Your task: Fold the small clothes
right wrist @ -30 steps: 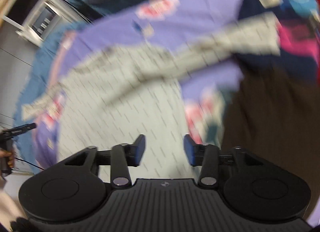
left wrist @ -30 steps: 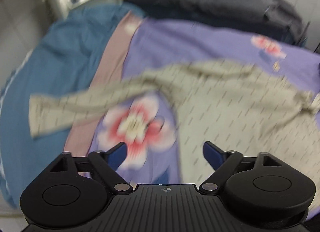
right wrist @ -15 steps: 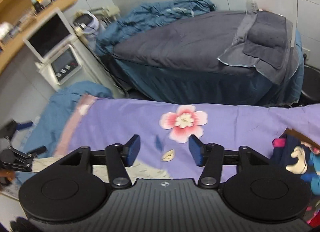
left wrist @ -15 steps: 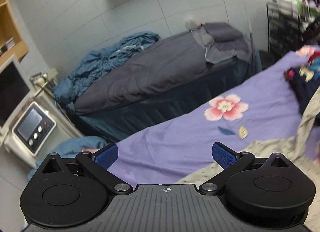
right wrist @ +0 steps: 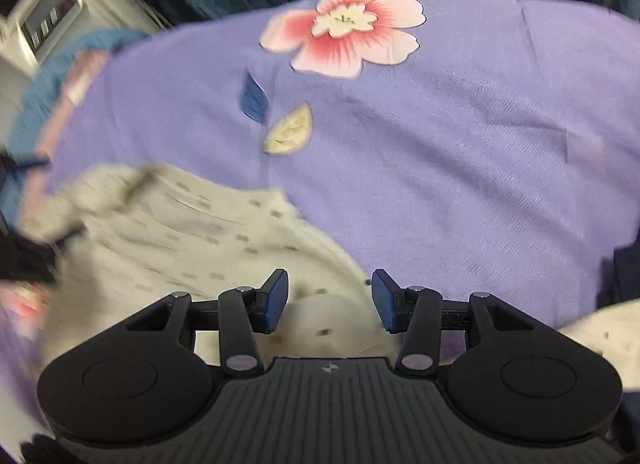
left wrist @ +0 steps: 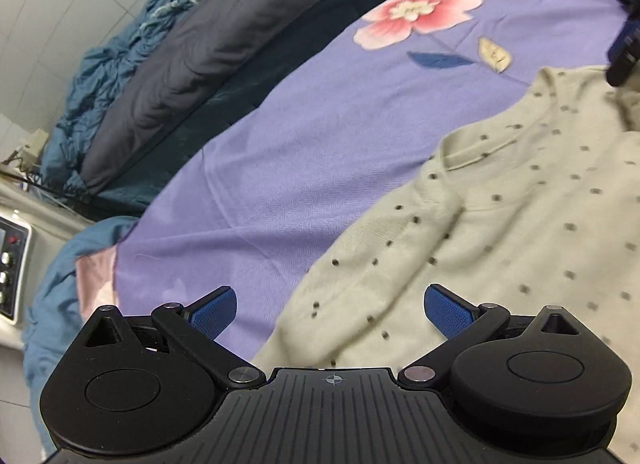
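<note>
A small cream sweater with dark dots lies spread on a purple bedsheet. In the left wrist view its neckline points up-left and its shoulder edge lies between my open fingers. My left gripper is open and empty just above that edge. In the right wrist view the sweater lies at lower left, blurred. My right gripper is open and empty over its other shoulder. The right gripper's fingers also show at the right edge of the left wrist view.
The sheet carries a pink flower print. A dark grey and blue bed stands beyond. A white machine with buttons is at the far left. A teal blanket hangs at the sheet's left edge.
Both grippers tipped up toward the room half a second ago and have now come down close over the sweater's shoulders. Both stayed open and empty.
</note>
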Available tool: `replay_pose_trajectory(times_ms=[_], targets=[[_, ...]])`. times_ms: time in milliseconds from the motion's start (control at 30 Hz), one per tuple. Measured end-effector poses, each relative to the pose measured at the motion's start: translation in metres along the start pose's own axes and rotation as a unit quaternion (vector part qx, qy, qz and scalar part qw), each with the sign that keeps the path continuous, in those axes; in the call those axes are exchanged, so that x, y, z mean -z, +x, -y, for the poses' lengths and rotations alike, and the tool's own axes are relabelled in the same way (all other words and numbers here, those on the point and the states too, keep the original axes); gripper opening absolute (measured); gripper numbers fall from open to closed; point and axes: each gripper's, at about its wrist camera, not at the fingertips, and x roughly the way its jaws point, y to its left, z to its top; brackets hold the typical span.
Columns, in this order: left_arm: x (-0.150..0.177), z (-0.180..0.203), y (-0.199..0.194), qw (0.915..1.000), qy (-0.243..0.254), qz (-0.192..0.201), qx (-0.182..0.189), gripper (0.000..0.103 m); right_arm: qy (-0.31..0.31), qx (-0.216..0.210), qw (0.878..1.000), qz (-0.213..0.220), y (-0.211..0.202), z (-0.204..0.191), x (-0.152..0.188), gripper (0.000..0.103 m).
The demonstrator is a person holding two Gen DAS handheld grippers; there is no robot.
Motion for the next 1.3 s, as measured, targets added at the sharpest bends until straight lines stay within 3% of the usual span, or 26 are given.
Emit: replay_pose_trajectory(times_ms=[133, 167, 200, 267, 300, 333, 367, 400, 467, 633, 767, 800, 833, 867, 933, 967, 1033, 1100, 1133, 1233, 1300], targets=[[0.003, 0.0, 0.025, 0.9992, 0.002, 0.002, 0.04, 0.103, -0.018, -0.005, 1.0, 0.008, 0.008, -0.008, 0.005, 0.064], [0.004, 0.001, 0.029, 0.9991, 0.007, 0.004, 0.043, 0.103, -0.029, 0.0, 1.0, 0.007, 0.008, -0.011, 0.005, 0.059], [0.007, 0.0, 0.03, 0.9988, 0.002, 0.014, 0.047, 0.103, -0.045, 0.01, 0.999, 0.006, 0.007, -0.015, 0.006, 0.053], [0.009, -0.007, 0.029, 0.9966, -0.029, 0.031, 0.071, 0.103, -0.059, 0.008, 0.998, 0.005, 0.005, -0.018, 0.004, 0.012], [0.009, -0.013, 0.029, 0.9939, -0.05, 0.029, 0.093, 0.103, -0.05, -0.014, 0.999, -0.001, 0.004, -0.016, 0.001, 0.003], [0.009, -0.018, 0.03, 0.9901, -0.072, 0.027, 0.118, 0.089, -0.043, -0.029, 0.999, 0.0, 0.0, -0.017, 0.001, 0.004], [0.009, -0.021, 0.029, 0.9878, -0.081, 0.028, 0.13, 0.063, -0.044, -0.039, 0.998, 0.005, -0.003, -0.02, 0.002, 0.004], [0.009, -0.021, 0.027, 0.9881, -0.08, 0.03, 0.128, 0.056, -0.047, -0.047, 0.998, 0.009, -0.007, -0.024, 0.001, 0.004], [0.008, -0.027, 0.022, 0.9869, -0.091, 0.046, 0.126, 0.052, -0.053, -0.039, 0.997, 0.027, -0.017, -0.028, -0.004, 0.004], [-0.006, -0.091, 0.01, 0.9632, -0.231, 0.088, 0.105, 0.053, -0.107, 0.016, 0.988, 0.112, -0.036, -0.036, -0.047, 0.003], [-0.013, -0.13, 0.022, 0.9454, -0.31, 0.082, 0.06, 0.047, -0.089, 0.076, 0.979, 0.169, -0.033, -0.039, -0.093, 0.003], [-0.014, -0.138, 0.032, 0.939, -0.332, 0.067, 0.059, 0.057, -0.091, 0.085, 0.979, 0.164, -0.025, -0.041, -0.101, 0.003], [-0.014, -0.144, 0.042, 0.9333, -0.35, 0.049, 0.064, 0.058, -0.095, 0.094, 0.978, 0.161, -0.015, -0.044, -0.107, 0.003], [-0.014, -0.148, 0.05, 0.9305, -0.359, 0.035, 0.064, 0.07, -0.106, 0.099, 0.977, 0.16, -0.006, -0.049, -0.11, 0.003], [-0.014, -0.148, 0.056, 0.931, -0.362, 0.018, 0.042, 0.087, -0.137, 0.104, 0.974, 0.148, 0.012, -0.059, -0.112, 0.004], [-0.014, -0.147, 0.055, 0.9303, -0.365, 0.016, 0.036, 0.103, -0.149, 0.117, 0.972, 0.139, 0.021, -0.064, -0.113, 0.007], [-0.011, -0.141, 0.049, 0.9299, -0.364, 0.026, 0.047, 0.103, -0.164, 0.159, 0.966, 0.119, 0.038, -0.067, -0.112, 0.017], [-0.006, -0.132, 0.04, 0.9404, -0.334, 0.042, 0.051, 0.103, -0.137, 0.171, 0.968, 0.124, 0.037, -0.061, -0.11, 0.023], [-0.004, -0.125, 0.038, 0.9474, -0.313, 0.042, 0.049, 0.103, -0.105, 0.155, 0.972, 0.138, 0.029, -0.054, -0.107, 0.026], [-0.002, -0.108, 0.046, 0.965, -0.258, 0.024, 0.039, 0.103, -0.019, 0.105, 0.98, 0.167, -0.003, -0.035, -0.085, 0.064], [0.001, -0.102, 0.055, 0.9706, -0.236, 0.013, 0.045, 0.103, 0.011, 0.082, 0.982, 0.169, -0.019, -0.024, -0.066, 0.065]])
